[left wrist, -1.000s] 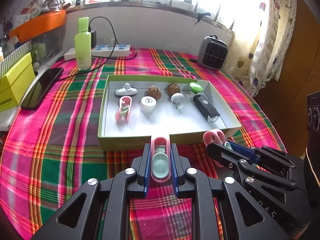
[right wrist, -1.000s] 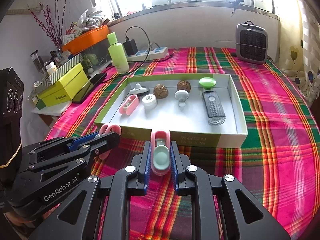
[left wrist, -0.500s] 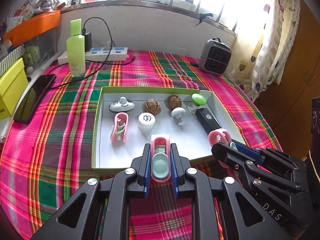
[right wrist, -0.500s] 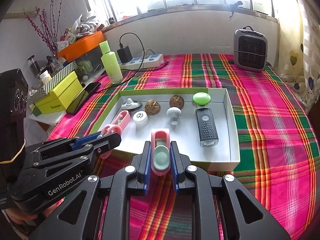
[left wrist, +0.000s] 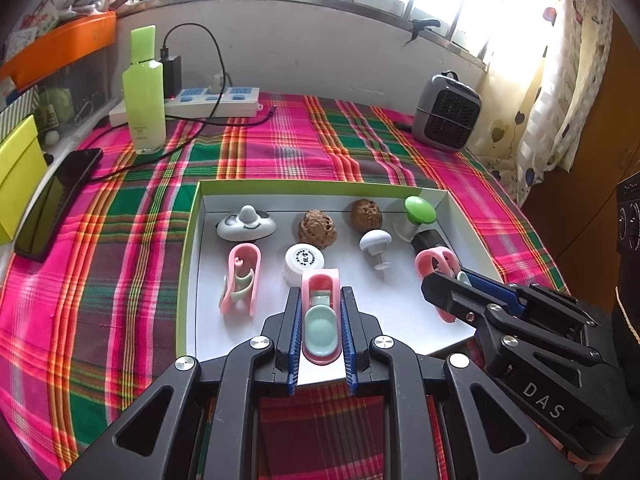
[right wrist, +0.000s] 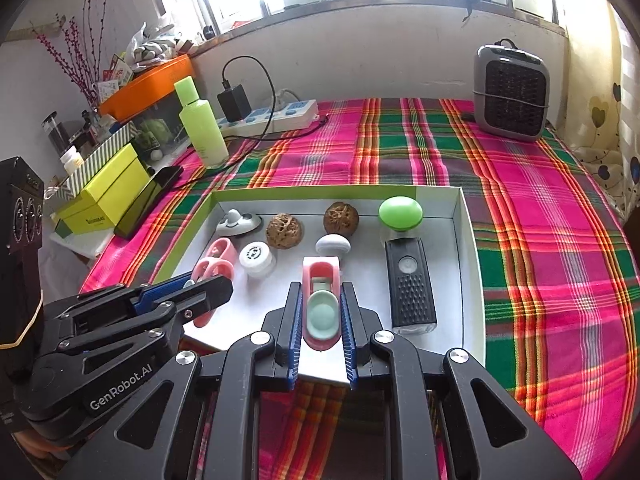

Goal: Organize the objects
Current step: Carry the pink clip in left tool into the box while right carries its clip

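A shallow green-rimmed white tray (left wrist: 191, 240) (right wrist: 468, 240) lies on the plaid cloth. It holds a pink clip (left wrist: 240, 280), a white cap (left wrist: 303, 260), two walnuts (left wrist: 317, 229), a white knob (left wrist: 375, 242), a green knob (right wrist: 400, 213), a grey holder (right wrist: 239, 222) and a black grater (right wrist: 410, 284). My left gripper (left wrist: 320, 320) is shut on a pink clip with a mint pad (left wrist: 320, 316), over the tray's front. My right gripper (right wrist: 320, 316) is shut on another such pink clip (right wrist: 321, 312), also over the tray's front.
A green bottle (left wrist: 144, 92), a power strip (left wrist: 212, 100) with cables, a black phone (left wrist: 56, 204) and yellow boxes (right wrist: 104, 196) stand at the left and back. A small grey heater (right wrist: 510, 92) stands at the back right. The cloth's right edge drops off.
Both grippers have moved forward with their clips, from short of the tray's front wall to above its floor. The tray's contents have not moved.
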The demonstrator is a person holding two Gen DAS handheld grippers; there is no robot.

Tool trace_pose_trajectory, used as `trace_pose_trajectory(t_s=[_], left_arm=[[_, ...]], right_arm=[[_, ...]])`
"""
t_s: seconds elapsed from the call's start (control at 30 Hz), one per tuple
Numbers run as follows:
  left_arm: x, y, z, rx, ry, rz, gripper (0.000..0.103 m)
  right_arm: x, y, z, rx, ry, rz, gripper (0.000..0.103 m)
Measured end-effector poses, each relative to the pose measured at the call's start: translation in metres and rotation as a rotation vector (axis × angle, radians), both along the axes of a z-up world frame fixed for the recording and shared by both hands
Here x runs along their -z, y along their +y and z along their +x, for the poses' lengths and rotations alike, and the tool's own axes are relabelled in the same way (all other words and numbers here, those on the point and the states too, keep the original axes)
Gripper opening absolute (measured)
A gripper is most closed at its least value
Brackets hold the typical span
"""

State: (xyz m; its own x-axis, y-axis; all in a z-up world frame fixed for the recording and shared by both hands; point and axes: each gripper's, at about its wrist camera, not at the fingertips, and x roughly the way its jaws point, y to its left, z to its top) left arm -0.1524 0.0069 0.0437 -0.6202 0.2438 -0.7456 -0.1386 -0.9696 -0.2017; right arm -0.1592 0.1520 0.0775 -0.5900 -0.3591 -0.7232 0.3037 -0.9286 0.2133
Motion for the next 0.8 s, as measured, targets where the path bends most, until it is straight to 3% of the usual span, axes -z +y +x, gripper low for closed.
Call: trace_pose_trajectory(t_s=[0.8], left_arm=[[0.025,0.008,-0.019,-0.001,-0.065,-0.038,0.016]], right_arm=[[0.026,-0.001,-0.021,-0.016,-0.067,0.021,0.019]])
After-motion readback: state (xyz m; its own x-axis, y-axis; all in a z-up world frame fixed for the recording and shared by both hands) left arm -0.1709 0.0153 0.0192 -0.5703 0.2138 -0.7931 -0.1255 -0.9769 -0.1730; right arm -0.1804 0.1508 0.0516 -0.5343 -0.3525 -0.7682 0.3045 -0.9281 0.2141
